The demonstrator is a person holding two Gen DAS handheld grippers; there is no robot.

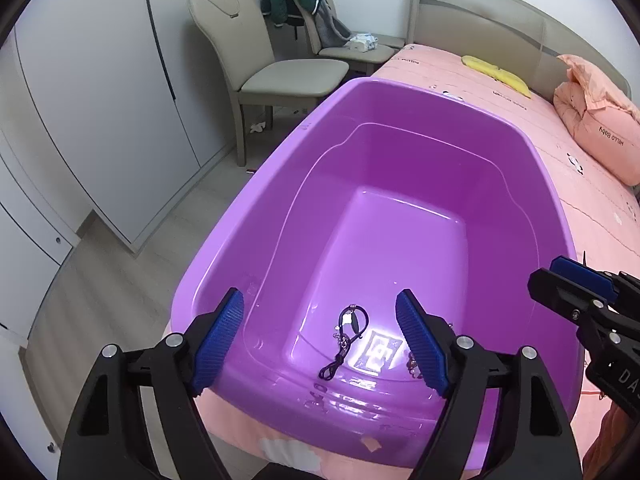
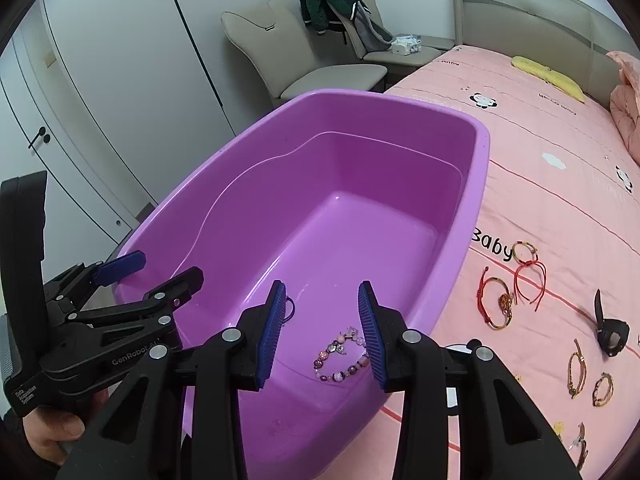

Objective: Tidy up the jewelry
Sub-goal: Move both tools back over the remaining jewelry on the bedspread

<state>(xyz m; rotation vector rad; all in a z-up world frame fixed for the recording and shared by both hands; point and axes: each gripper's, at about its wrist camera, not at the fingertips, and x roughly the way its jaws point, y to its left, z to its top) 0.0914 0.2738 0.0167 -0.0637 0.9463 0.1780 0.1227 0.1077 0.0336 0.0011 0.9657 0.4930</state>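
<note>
Both grippers hang over the near end of the purple tub (image 1: 400, 152), which sits on the pink bed (image 2: 560, 184). The left gripper (image 1: 320, 340) has its jaws spread wide with nothing between the pads; a dark cord necklace (image 1: 348, 336) lies loose on the tub floor directly below the gap, its long axis running roughly away from the camera. The right gripper (image 2: 322, 332) stands partly open and also holds nothing; a beaded bracelet (image 2: 344, 356) of pink and purple stones lies on the tub floor under it, close to its right finger.

So two pieces are already in the tub, and the rest wait on the bed to the right of it: two red string bracelets (image 2: 516, 280), a black watch (image 2: 610, 330), and several thin gold-brown bands (image 2: 588, 376) nearer the lower edge. All of these lie on the right gripper's side, just beyond the tub's right wall, while the left gripper would have to cross the tub to reach them. The right hand is likely the one for the next pick, swinging right over the rim toward the red strings, the nearest pieces
</note>
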